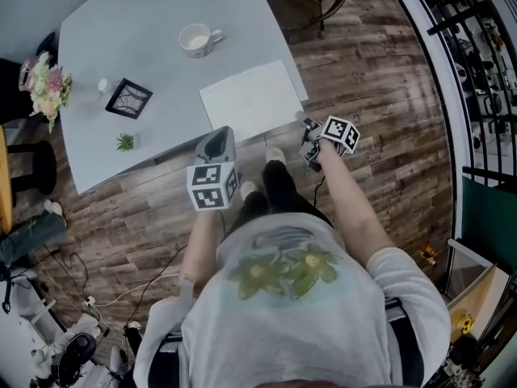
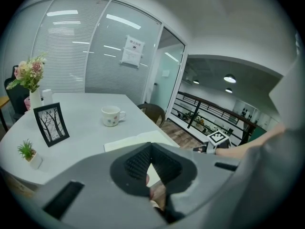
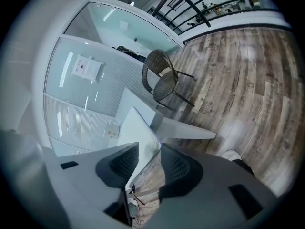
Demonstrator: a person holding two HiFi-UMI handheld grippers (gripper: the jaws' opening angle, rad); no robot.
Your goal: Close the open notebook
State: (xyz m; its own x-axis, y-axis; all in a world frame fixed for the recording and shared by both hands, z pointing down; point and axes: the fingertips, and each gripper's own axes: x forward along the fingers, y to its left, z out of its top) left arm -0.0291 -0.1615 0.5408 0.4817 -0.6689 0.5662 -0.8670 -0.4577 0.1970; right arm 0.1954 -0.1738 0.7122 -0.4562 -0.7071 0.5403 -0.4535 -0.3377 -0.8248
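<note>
The open notebook (image 1: 250, 99) lies flat and white on the grey table (image 1: 145, 23), near its front right corner. My right gripper (image 1: 302, 120) is at that corner. In the right gripper view its jaws (image 3: 150, 149) stand apart with the notebook's edge (image 3: 136, 128) between them, and floor shows through the gap. My left gripper (image 1: 220, 132) hovers just off the table's front edge, short of the notebook (image 2: 138, 140). Its pads meet at the tips (image 2: 151, 146) with nothing between them.
On the table stand a white mug (image 1: 196, 39), a black picture frame (image 1: 129, 98), a tiny potted plant (image 1: 125, 142) and a vase of flowers (image 1: 47, 83). A wicker chair (image 3: 162, 80) stands beyond the table. Cables (image 1: 97, 297) lie on the wood floor at lower left.
</note>
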